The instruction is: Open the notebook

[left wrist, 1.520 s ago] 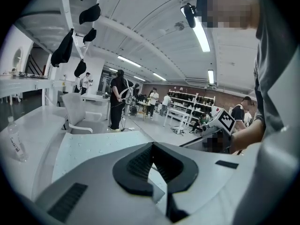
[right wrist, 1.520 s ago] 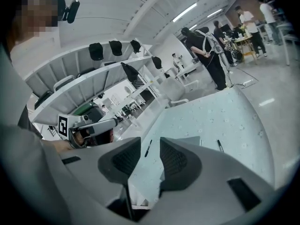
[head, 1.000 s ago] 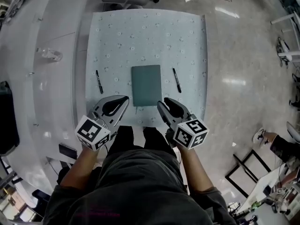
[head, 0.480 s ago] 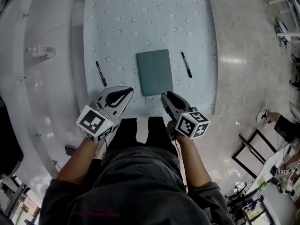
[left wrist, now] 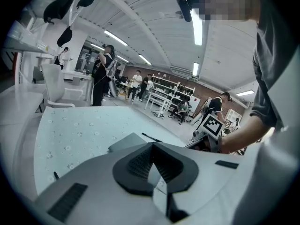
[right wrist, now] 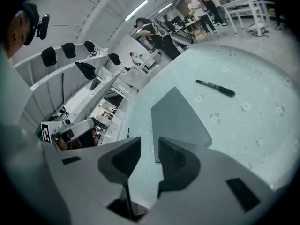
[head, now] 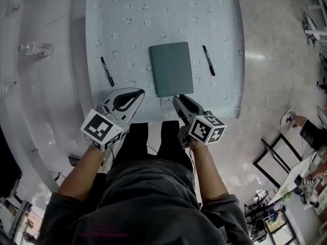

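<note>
A closed dark teal notebook [head: 171, 68] lies flat on the table's pale blue flowered cloth [head: 133, 24]. One black pen [head: 107, 71] lies left of it and another black pen [head: 208, 60] lies right of it. My left gripper [head: 139, 93] hovers over the near edge of the cloth, left of the notebook's near corner, its jaw tips touching and nothing between them. My right gripper [head: 176, 100] hangs just short of the notebook's near edge, jaws a narrow gap apart and empty. In the right gripper view the notebook [right wrist: 178, 116] lies just beyond that gripper [right wrist: 149, 146].
The table's near edge [head: 204, 117] runs just under both grippers, with the person's legs below it. A clear bottle [head: 36, 48] lies on the white counter at the left. Several people and a white chair [left wrist: 51, 86] are far behind the table.
The table and notebook have slid up and slightly right in the head view. Both grippers now sit nearer the notebook's near edge. Neither has touched anything.
</note>
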The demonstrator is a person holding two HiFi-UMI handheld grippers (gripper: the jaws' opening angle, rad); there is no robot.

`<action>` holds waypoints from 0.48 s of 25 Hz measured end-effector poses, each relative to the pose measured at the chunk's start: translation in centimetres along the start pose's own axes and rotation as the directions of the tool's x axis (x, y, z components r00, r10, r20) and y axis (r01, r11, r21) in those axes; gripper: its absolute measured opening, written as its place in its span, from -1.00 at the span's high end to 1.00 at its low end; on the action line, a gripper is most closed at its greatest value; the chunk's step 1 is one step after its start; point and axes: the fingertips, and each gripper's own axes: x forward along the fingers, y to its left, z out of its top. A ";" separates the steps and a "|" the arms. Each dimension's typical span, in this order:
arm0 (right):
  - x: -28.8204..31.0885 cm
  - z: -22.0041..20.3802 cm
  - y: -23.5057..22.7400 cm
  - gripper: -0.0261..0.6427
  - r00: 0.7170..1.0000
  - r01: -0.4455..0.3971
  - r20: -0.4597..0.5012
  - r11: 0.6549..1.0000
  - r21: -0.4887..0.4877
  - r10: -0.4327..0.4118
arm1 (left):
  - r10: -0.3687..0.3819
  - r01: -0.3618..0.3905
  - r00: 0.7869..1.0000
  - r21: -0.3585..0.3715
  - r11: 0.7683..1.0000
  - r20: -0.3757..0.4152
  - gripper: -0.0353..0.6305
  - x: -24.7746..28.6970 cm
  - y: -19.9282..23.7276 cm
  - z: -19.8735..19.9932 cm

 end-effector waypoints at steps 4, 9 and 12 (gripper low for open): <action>0.9 -1.6 -1.1 0.58 1.000 -0.008 -0.023 0.999 0.049 0.009 | 0.001 -0.001 1.000 -0.011 1.000 -0.013 0.89 0.3 0.0 -1.2; 2.2 -3.8 -2.4 0.58 0.999 -0.017 -0.044 0.992 0.128 0.022 | 0.005 -0.006 0.999 -0.024 1.000 -0.035 0.89 0.6 -0.3 -2.8; 2.9 -4.8 -3.0 0.58 0.998 -0.022 -0.052 0.986 0.166 0.031 | 0.008 -0.010 0.999 -0.031 0.999 -0.048 0.89 0.6 -0.3 -3.5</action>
